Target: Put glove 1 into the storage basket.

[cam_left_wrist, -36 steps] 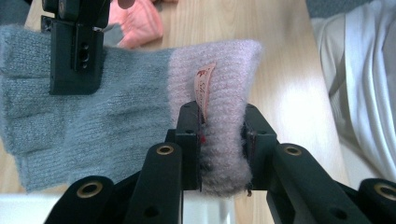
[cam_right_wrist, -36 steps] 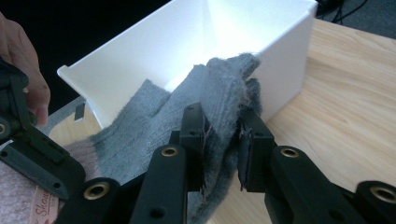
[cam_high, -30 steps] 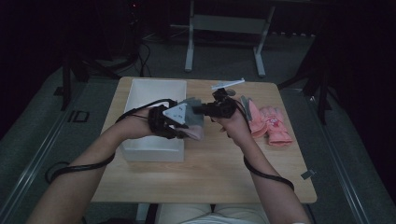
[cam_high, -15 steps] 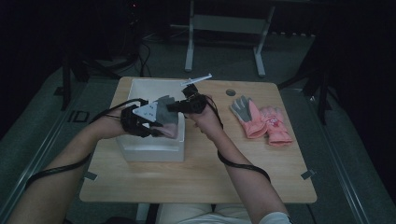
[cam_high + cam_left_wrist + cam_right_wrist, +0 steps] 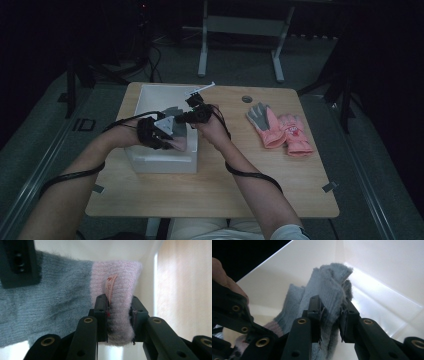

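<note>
A grey glove point(image 5: 175, 126) with a pink cuff point(image 5: 117, 290) hangs between both grippers over the white box point(image 5: 150, 95). My left gripper point(image 5: 119, 315) is shut on the pink cuff, beside a small label point(image 5: 111, 285). The grey finger end of the glove point(image 5: 329, 285) is pinched in my right gripper point(image 5: 331, 315), inside the box's white walls point(image 5: 382, 272). In the high view the left gripper point(image 5: 167, 137) sits at the box's front right part and the right gripper point(image 5: 192, 116) just behind it.
A pair of pink and grey gloves point(image 5: 280, 130) lies on the right side of the wooden table point(image 5: 225, 185). A round hole point(image 5: 246, 99) marks the tabletop behind them. Table legs point(image 5: 202, 45) and dark floor lie beyond.
Both hands have carried the glove leftward from the table's middle to over the white box and lowered it toward the box. The pair at the right has stayed put.
</note>
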{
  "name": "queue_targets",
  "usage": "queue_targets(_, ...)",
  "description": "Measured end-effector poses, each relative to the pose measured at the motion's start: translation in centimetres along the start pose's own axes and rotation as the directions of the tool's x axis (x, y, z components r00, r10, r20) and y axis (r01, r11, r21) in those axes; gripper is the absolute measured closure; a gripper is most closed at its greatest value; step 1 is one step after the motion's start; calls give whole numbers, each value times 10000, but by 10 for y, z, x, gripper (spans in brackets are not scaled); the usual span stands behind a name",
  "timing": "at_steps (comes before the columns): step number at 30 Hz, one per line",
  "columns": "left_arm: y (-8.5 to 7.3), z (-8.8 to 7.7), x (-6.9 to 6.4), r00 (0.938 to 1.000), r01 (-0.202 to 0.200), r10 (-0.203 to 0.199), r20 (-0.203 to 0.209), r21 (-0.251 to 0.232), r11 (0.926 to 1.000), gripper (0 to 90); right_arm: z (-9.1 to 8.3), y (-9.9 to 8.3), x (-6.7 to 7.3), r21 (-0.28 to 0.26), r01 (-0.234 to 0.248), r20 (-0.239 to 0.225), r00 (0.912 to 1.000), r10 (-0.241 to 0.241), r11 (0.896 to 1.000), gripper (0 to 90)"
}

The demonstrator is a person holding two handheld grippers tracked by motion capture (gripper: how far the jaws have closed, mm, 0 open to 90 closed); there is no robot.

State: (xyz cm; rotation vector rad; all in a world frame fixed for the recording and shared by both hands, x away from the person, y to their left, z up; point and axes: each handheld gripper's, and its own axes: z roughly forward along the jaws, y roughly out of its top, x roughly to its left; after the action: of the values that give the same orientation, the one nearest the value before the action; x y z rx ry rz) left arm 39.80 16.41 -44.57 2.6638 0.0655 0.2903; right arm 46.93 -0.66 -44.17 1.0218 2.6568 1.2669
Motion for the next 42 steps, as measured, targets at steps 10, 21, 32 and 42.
queue_targets(10, 4, 10, 9, 9998, -58, 52, 176, 352, 9994, 723, 7, 7, 2, 475, 506, 610, 9967, -535, 9976, 727)
queue_targets(21, 4, 41, 20, 9985, 29, -112, 538, 1518, 9884, 715, -12, -6, -21, 47, -250, 609, 9978, 247, 9997, 643)
queue_targets(32, 7, 28, 16, 9951, 778, -837, 536, 1036, 9916, 506, -66, -17, -7, -1026, 286, -57, 9996, -293, 9943, 582)
queue_targets(42, 18, 3, 10, 9917, 1276, -1276, 152, -7, 9918, 496, -116, -46, -2, -1562, 919, 1, 9957, -930, 9835, 573)
